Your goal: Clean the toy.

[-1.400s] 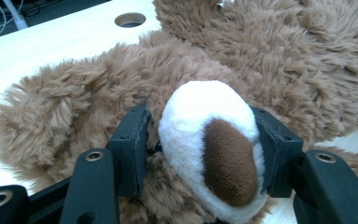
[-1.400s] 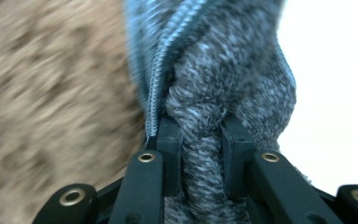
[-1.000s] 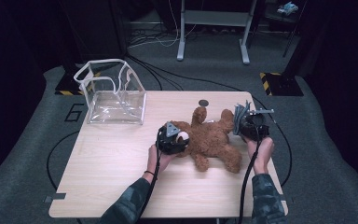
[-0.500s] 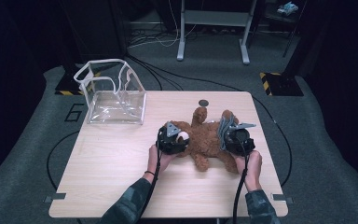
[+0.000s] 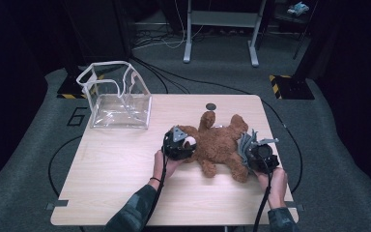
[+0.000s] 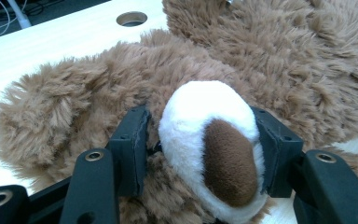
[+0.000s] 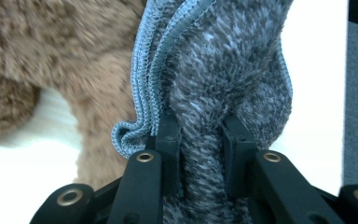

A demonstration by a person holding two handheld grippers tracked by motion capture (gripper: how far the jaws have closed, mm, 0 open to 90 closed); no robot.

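Two grips: my left gripper (image 6: 200, 154) pinches the teddy bear (image 5: 217, 142) by its snout; my right gripper (image 7: 200, 140) (nearer its leg) clamps a grey cloth (image 7: 223, 70) just beside it.

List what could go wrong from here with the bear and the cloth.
1. The left gripper clamps just the teddy bear by its white snout; the soft plush could slip out if pulled.
2. The right gripper pinches a bunched fold of the grey cloth; wiping may tug it loose or drag unevenly.
3. The bear lies near the table edge on the right, so a hard wipe could push it off.
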